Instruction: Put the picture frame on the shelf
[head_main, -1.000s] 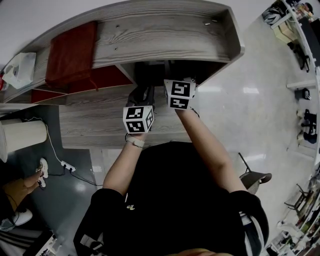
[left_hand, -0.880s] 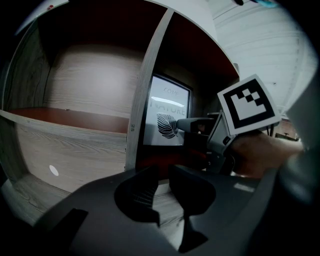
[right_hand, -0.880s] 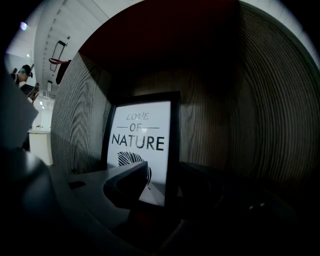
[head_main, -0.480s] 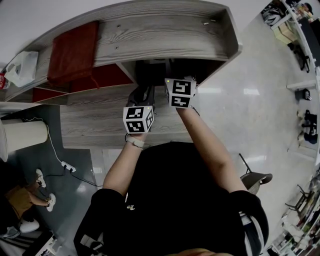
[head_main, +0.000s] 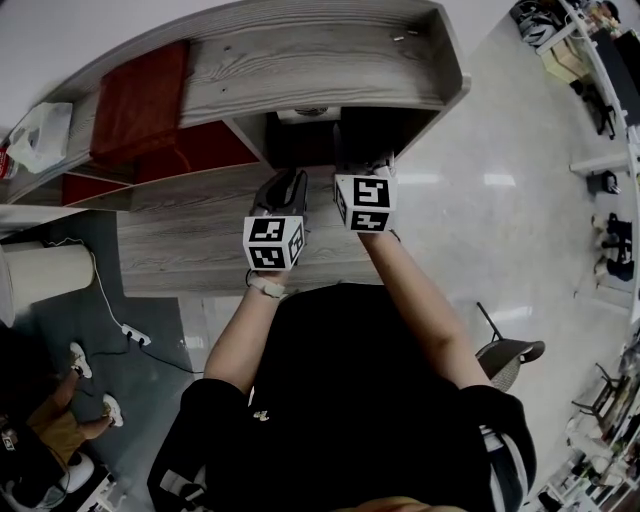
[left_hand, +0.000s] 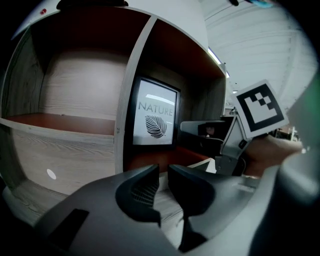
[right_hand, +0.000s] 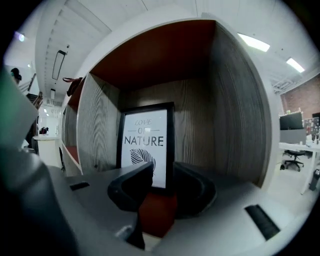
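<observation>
Right gripper view: black-framed picture with a white leaf print (right_hand: 145, 147) stands upright against the back wall of the grey wood-grain shelf unit's (right_hand: 235, 115) end compartment, on its red-brown floor. Right gripper (right_hand: 162, 172) jaws have just been closing; a gap remains, nothing is pinched, and the frame stands beyond the tips. Left gripper (left_hand: 163, 172) has its jaws narrowly apart, empty, facing the divider.
</observation>
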